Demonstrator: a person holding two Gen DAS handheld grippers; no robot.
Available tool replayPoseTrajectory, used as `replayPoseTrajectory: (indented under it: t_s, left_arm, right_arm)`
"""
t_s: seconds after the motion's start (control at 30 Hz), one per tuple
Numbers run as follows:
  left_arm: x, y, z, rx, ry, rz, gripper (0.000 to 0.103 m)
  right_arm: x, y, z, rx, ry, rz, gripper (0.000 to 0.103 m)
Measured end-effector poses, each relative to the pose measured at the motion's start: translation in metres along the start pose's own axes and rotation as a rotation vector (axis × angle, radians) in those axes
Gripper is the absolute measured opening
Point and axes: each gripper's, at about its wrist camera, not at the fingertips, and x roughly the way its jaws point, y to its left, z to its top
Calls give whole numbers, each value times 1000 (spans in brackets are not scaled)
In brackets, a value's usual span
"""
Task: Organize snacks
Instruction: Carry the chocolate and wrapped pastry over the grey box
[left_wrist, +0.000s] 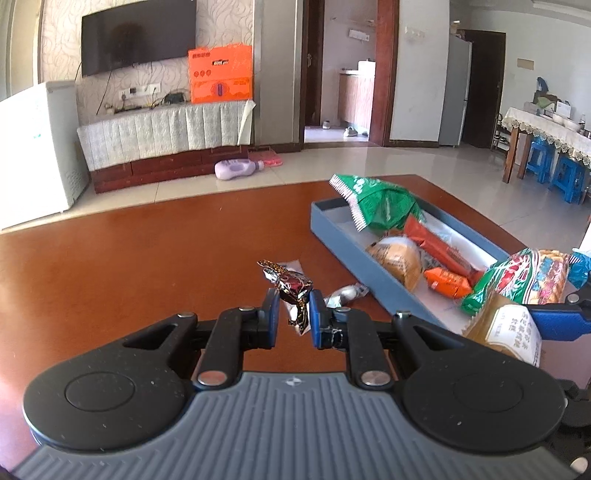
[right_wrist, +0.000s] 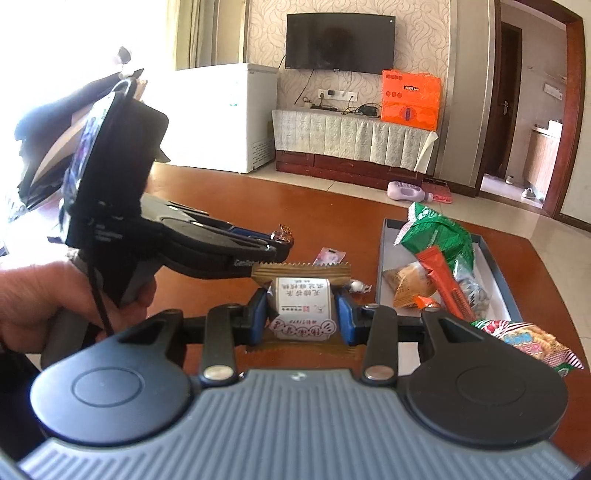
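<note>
- Blue box (left_wrist: 369, 254), long and flat, sits on the brown table (left_wrist: 129, 266). It is where the snacks go, I think.
- Some snacks are in the box already: a green bag (left_wrist: 384, 203), an orange stick pack (left_wrist: 439, 247), a round cake in a clear wrap (left_wrist: 399, 258) and a small orange pack (left_wrist: 447, 282).
- A green and red bag (left_wrist: 524, 277) lies at the near end of the box, partly over its edge.
- The left gripper (left_wrist: 293, 310) has its two pads pressed on a shiny dark candy (left_wrist: 293, 291) and holds it up above the table, just beside the box.
- The right gripper (right_wrist: 301, 314) is clamped on a gold pack with a white label (right_wrist: 301, 306), close to the near end of the box.
- Two little things are left on the table near the box: a small silver candy (left_wrist: 345, 293) and a pink and clear wrapper (right_wrist: 328, 255).
- So the job looks more than half done. The two held snacks need to go in, then the two small ones.
</note>
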Motion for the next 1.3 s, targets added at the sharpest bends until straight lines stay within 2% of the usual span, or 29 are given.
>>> replayPoseTrajectory:
  t_s: [0.27,0.63,1.07,1.3]
  left_arm:
    - [7,-21,12,-1,-15,-25,20]
    - [26,-65,21,53,-21,-85,20]
    - [57,-95,36,66,-24,-143,20]
    - [70,-111,40,94,-27,-171,20]
  right_arm:
    - [-13,-18,-1,46,-46,-80,42]
    - [-21,-55,-5,123,-74,-184,42]
    - [-14,-96,3,227,-117,-233,42]
    - [-6,-113,7,234,-121,-264,42]
